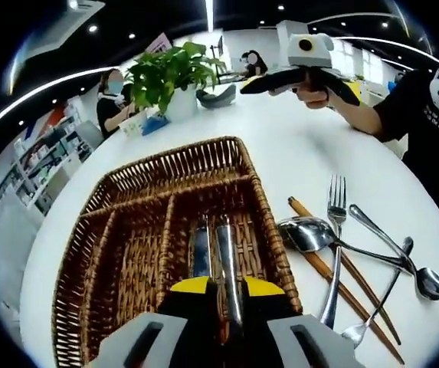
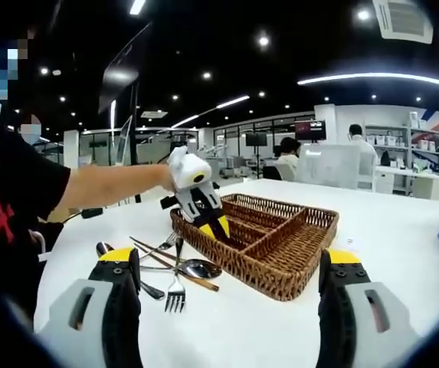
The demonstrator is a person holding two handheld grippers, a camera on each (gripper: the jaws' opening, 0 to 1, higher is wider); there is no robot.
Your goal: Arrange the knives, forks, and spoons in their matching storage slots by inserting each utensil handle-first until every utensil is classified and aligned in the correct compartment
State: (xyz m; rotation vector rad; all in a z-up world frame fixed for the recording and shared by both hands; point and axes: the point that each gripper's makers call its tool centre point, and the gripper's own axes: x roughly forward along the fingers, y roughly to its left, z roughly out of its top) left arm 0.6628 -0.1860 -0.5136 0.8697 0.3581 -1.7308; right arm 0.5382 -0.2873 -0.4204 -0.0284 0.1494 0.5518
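Jaws of the left gripper (image 1: pixel 223 295) are pinching a knife (image 1: pixel 227 264) low-centre in the left gripper view, blade over a middle slot of the wicker tray (image 1: pixel 127 230), beside another knife (image 1: pixel 200 249) already in it. Right gripper (image 2: pixel 230 295) jaws are spread wide at the bottom of its view, holding nothing. Loose fork (image 1: pixel 334 230), spoons (image 1: pixel 307 234) and chopsticks (image 1: pixel 342 268) lie on the white table (image 1: pixel 296 146) right of the tray

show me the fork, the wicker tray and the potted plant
fork (image 1: pixel 335 201) left gripper view, on its tines
wicker tray (image 2: pixel 299 272) right gripper view, on its near outer wall
potted plant (image 1: pixel 169 73) left gripper view, on its leaves
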